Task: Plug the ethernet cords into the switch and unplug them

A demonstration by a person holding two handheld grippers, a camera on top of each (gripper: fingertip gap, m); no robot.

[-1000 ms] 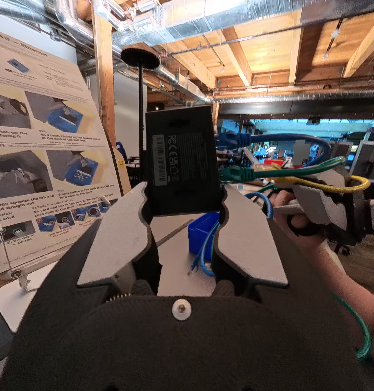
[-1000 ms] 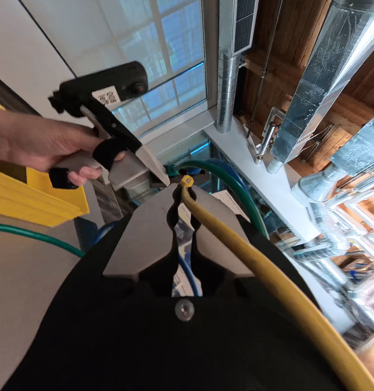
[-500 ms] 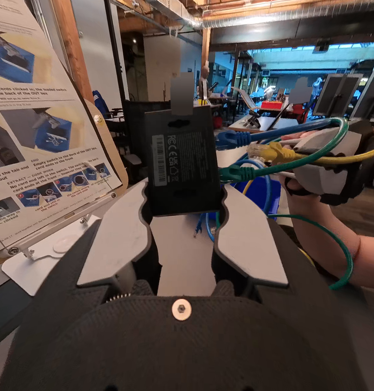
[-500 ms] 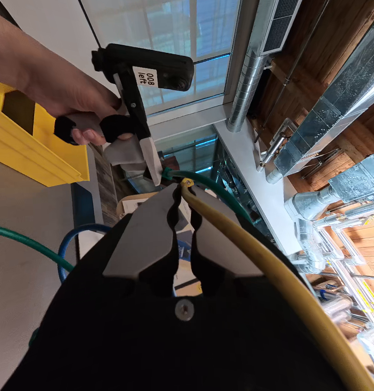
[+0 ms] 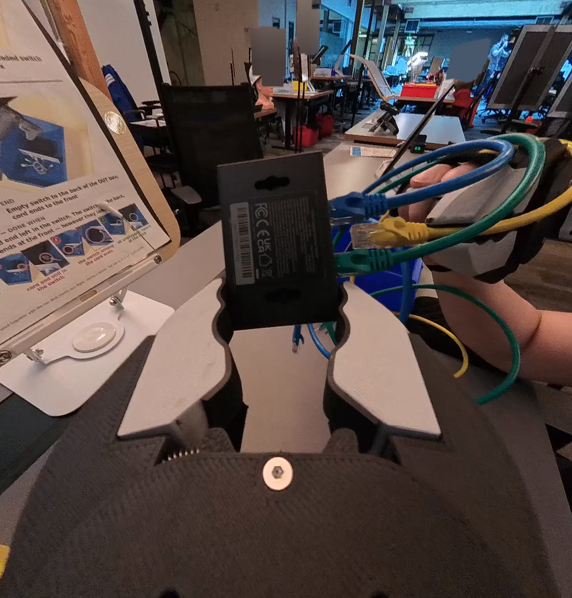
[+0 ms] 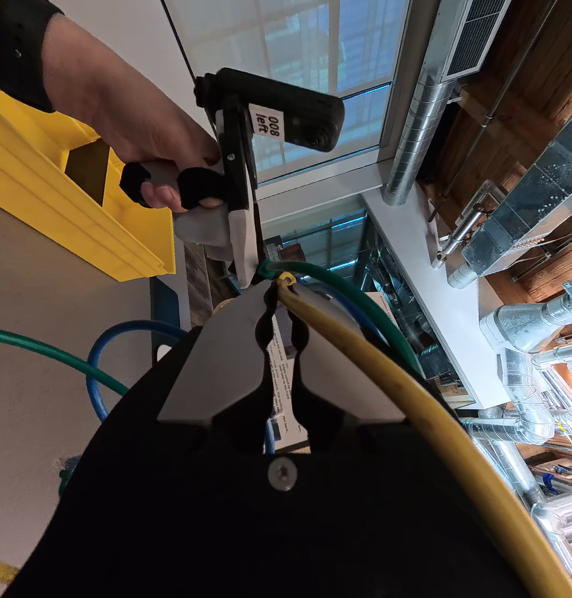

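The black ethernet switch [image 5: 278, 239] is held upright, its labelled underside to the camera, pinched at its lower end between the fingers of the left claw [image 5: 279, 318]. At 3 o'clock of the switch three plugs are seen. The blue plug [image 5: 349, 205] and the green plug [image 5: 359, 261] are seated at the right edge of the switch, so they are judged to be plugged in. The yellow plug [image 5: 375, 234] is between them but apart from the switch, its clear tip just beside the port row.

The yellow cord [image 6: 375, 362] is pinched behind its plug by the right claw [image 6: 283, 284], whose fingers are pressed together on it. Half a second ago the yellow plug was already out and stood a little higher and farther off; now it is brought lower and closer, level with the gap between the blue and green plugs. From this it is judged that the third insertion is being lined up, or that the plug was just pulled out; which of the two cannot be told.

The free ends of the cords hang down toward a blue bin [image 5: 384, 281] on the bench [image 5: 278, 388]. An instruction sheet [image 5: 51, 194] stands at 9 o'clock.
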